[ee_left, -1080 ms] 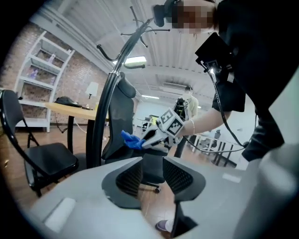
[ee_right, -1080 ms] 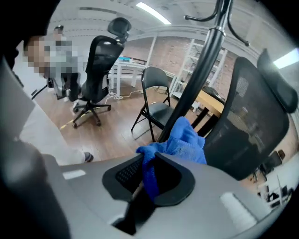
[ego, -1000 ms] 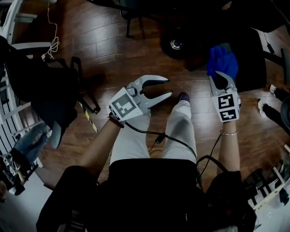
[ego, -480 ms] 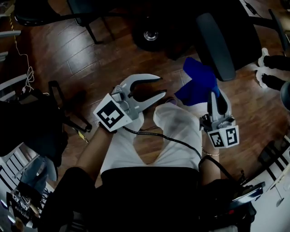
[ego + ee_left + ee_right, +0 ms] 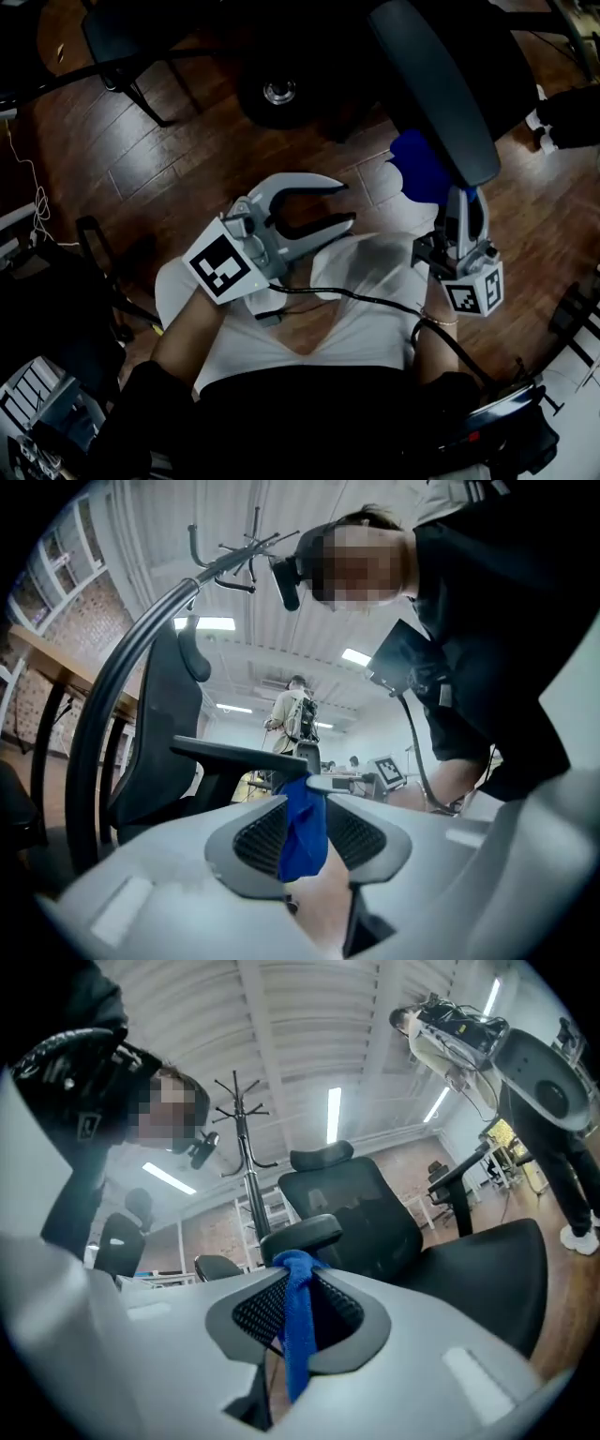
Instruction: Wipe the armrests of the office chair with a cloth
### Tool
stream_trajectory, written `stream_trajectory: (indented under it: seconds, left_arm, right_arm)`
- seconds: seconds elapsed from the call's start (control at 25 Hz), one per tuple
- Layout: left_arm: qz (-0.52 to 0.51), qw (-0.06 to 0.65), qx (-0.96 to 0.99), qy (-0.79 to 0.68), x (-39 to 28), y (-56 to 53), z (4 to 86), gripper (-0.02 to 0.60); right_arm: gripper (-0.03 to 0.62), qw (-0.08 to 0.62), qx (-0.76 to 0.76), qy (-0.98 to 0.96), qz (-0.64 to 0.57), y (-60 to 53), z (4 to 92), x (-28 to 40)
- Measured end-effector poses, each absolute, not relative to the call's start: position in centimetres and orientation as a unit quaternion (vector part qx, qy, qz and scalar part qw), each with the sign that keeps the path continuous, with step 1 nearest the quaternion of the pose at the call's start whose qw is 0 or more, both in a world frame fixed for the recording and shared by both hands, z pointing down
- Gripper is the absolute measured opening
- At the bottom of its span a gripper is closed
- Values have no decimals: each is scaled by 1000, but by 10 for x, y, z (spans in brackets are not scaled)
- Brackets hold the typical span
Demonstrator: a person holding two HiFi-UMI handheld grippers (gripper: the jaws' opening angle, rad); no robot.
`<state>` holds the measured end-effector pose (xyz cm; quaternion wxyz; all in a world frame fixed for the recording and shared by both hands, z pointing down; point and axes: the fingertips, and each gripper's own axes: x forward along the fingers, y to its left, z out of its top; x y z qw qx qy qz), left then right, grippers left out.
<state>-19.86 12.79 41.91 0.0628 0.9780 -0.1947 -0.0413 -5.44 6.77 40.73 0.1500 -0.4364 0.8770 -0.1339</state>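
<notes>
Blue soft cloth [image 5: 417, 169], one item: pinched in my right claw [image 5: 462, 202], jaws closed on a fold, the rest bunched ahead of the tips. Location: just beside, and partly under the edge of, the dark grey padded armrest [image 5: 441, 94] of the office chair. I could not tell whether fabric touched pad. In the right gripper view the cloth [image 5: 298, 1326] hung down between the jaws with the armrest [image 5: 305, 1232] straight ahead. I judged the grip was set to lead with the fabric, the wipe not yet begun.

Left claw [image 5: 343, 202], one item: jaws wide apart, nothing between them. It was held over the pale-trousered lap [image 5: 366, 300] and aimed toward the cloth, presumably kept free to steady the chair.

Wooden plank floor [image 5: 187, 159] lay beneath.

Markings: black-and-white square patterns on each claw's marker cube [image 5: 223, 265]. No brand, label or legible lettering found anywhere.
</notes>
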Motion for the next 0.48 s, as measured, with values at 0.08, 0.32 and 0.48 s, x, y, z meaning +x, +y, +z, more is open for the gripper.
stream_trajectory:
  seconds: [0.08, 0.32, 0.48]
  left_arm:
    - [-34, 36, 980, -192, -197, 126, 445, 124]
    - [-68, -5, 986, -153, -181, 102, 503, 123]
    - [-87, -19, 987, -134, -172, 99, 518, 121]
  right_arm:
    - [54, 175, -407, 889, -111, 64, 407, -57]
    - [54, 196, -371, 908, 11, 43, 403, -84]
    - [55, 222, -375, 899, 40, 42, 401, -81]
